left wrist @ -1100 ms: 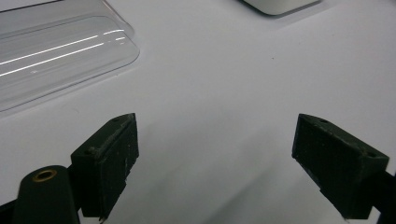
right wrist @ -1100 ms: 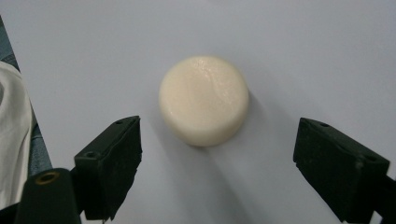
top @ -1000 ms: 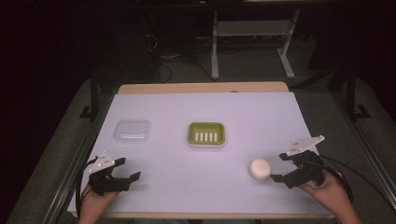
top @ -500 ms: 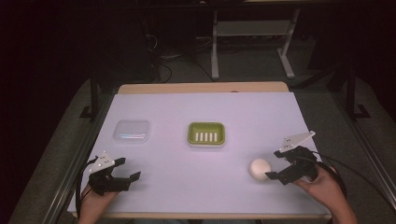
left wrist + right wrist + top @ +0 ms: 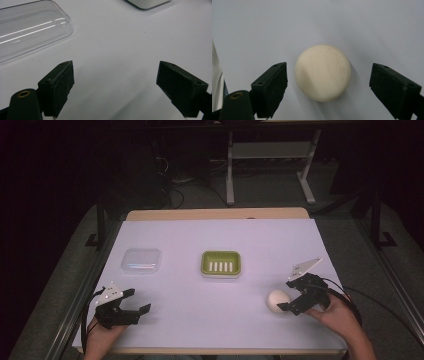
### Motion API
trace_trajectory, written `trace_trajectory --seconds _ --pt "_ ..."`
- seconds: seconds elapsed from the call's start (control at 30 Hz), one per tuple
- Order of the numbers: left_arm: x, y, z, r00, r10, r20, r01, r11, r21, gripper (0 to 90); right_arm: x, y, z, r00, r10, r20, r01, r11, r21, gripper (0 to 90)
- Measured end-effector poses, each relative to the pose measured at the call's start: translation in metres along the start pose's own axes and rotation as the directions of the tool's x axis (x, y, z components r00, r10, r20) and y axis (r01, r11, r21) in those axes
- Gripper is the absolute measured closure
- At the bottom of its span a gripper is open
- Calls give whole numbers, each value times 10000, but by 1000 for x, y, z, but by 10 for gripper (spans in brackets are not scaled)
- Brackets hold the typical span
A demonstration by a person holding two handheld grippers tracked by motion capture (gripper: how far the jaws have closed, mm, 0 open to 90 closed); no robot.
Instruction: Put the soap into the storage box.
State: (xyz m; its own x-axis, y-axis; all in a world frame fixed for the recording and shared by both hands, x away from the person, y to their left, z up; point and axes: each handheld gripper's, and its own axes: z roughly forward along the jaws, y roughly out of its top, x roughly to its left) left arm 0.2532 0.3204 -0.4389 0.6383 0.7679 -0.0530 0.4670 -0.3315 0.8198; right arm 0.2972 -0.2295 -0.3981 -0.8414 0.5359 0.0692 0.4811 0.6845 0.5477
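A round cream soap bar lies on the white table at the front right. My right gripper is open right beside it, its jaws reaching either side of the soap bar without touching. A green soap dish with a slotted floor sits at the table's middle. A clear plastic lid lies to the dish's left and shows as the lid at upper left in the left gripper view. My left gripper is open at the front left over bare table, with nothing between its jaws.
The white table sheet ends in a wooden strip at the far edge. Metal frame rails run down both sides of the table. A metal stand and cables are on the floor beyond. A corner of the dish shows in the left gripper view.
My right gripper has moved left and closed in on the soap, so its open jaws now flank it. The left gripper has stayed put.
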Motion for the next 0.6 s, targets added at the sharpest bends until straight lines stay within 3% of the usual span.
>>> trace_trajectory --seconds 0.33,0.6 --pt "-1 1 0 10000 67 7 -67 10000 16 144 0 7 24 9995 -313 -39 315 9952 927 142" --pt "-1 1 0 9999 141 21 -141 9999 -26 144 0 8 33 9993 -362 -89 370 9913 1267 144"
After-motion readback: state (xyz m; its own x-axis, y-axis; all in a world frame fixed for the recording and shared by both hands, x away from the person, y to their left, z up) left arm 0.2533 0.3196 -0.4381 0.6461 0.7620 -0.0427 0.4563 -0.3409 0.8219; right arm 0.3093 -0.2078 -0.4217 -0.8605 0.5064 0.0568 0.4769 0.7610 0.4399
